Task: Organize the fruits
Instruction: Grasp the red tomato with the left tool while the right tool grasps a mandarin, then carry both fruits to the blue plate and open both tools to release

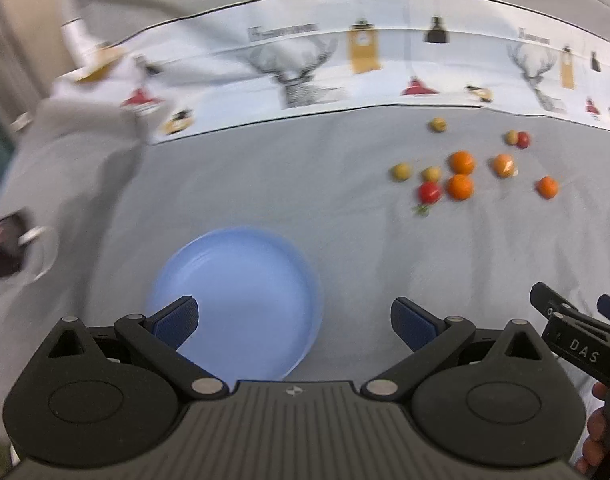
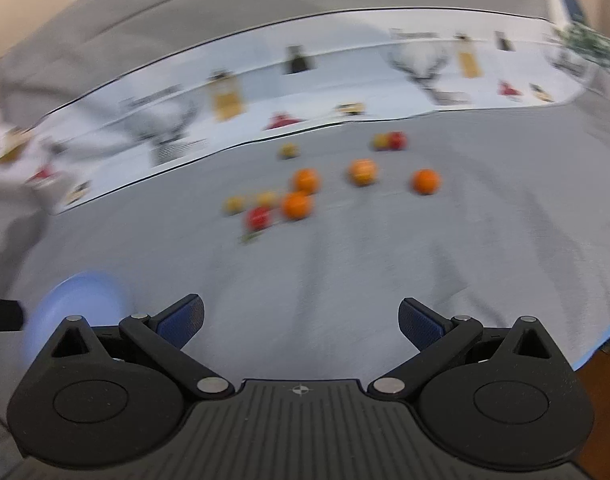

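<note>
Nothing has been picked up yet, so this looks like the very start of the job. The left gripper (image 1: pixel 293 326) has its fingers wide apart and they hold nothing. The empty blue bowl (image 1: pixel 241 300) sits right in front of them, with the left finger over its rim. The right gripper (image 2: pixel 301 324) also has its fingers wide and empty, with only grey cloth (image 2: pixel 345 272) between them.

The fruits lie loose on the cloth, well ahead of both grippers. In the right view, which is blurry, the nearest ones are a red fruit (image 2: pixel 259 218) and an orange (image 2: pixel 296 206), ahead and a little to the left of the fingers. More oranges and small yellow fruits (image 1: pixel 401 171) are spread around them.

Next, I think the right gripper must reach forward to one fruit, put its fingers on both sides, squeeze gently, and carry it to the bowl. Round fruit may roll away.
</note>
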Demonstrator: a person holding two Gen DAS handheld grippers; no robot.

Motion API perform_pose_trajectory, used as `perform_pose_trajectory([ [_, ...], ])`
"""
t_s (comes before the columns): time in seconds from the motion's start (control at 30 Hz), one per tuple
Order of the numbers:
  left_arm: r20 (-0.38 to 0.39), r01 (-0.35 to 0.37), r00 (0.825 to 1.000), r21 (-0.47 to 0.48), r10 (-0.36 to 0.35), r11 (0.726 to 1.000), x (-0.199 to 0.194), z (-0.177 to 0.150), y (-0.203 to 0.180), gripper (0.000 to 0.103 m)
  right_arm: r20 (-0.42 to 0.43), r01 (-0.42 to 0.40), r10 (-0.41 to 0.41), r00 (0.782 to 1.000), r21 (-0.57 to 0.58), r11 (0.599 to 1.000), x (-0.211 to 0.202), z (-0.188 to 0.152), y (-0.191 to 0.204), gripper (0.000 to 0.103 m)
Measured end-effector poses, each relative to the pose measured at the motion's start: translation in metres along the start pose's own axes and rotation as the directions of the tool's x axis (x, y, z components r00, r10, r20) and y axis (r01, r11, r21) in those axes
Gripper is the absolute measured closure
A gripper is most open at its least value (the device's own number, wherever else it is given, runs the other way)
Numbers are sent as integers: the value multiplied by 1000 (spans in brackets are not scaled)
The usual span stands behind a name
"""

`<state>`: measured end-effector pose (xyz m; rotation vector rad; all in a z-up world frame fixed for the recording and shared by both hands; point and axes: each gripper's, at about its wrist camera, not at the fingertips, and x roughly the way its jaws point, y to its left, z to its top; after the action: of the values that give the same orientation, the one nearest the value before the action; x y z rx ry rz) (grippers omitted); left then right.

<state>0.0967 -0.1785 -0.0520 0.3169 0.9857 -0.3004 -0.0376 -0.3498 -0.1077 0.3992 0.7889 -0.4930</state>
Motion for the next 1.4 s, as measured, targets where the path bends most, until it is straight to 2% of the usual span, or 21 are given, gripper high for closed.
perform_pose_trajectory([
  [0.2,-27,62,998,38,-61,997,85,54,-59,0,62,125,-128,990,42,991,76,38,-60,0],
  [0.37,-49,82,996,72,-79,994,161,86,-104,0,34,127,-128,991,40,991,156,73,-105,1],
  [0.5,-102,144,986,110,-133,983,210,98,-126,0,16,109,-110,994,36,993,208,90,-123,1],
  [0.6,-115,125,987,126,-111,984,237,99,-133,0,-22,101,-101,995,22,995,242,93,-127,1],
  [0.63,-119,125,987,129,-109,984,242,99,-133,0,-21,115,-115,993,1,993,251,90,-127,0],
  [0.7,-123,132,986,140,-115,981,249,98,-132,0,34,144,-142,989,-56,988,253,83,-119,1],
  [0.8,-131,148,983,137,-131,979,251,100,-129,0,49,139,-137,989,-32,990,254,83,-121,0],
  [0.87,-125,151,983,133,-135,980,248,102,-130,7,52,150,-148,988,-35,988,255,83,-119,1],
  [0.9,-121,158,982,130,-143,979,245,103,-131,20,45,156,-154,987,-41,987,255,84,-118,1],
  [0.93,-116,181,979,129,-166,975,241,103,-132,43,27,166,-165,986,-40,985,254,86,-117,1],
  [1.0,-109,192,978,144,-178,971,232,104,-135,71,26,173,-172,985,-27,985,247,88,-114,20],
  [1.03,-98,187,980,151,-173,971,229,104,-136,71,41,174,-172,984,-43,984,243,89,-110,48],
  [1.07,-81,184,982,159,-173,970,225,103,-136,71,49,174,-171,984,-66,982,238,89,-107,65],
  [1.2,-61,185,982,155,-177,970,200,95,-130,71,13,126,-126,992,-15,992,225,91,-113,65],
  [1.4,-38,204,979,94,-202,974,125,76,-91,71,40,25,-27,999,50,998,152,84,-103,65],
])
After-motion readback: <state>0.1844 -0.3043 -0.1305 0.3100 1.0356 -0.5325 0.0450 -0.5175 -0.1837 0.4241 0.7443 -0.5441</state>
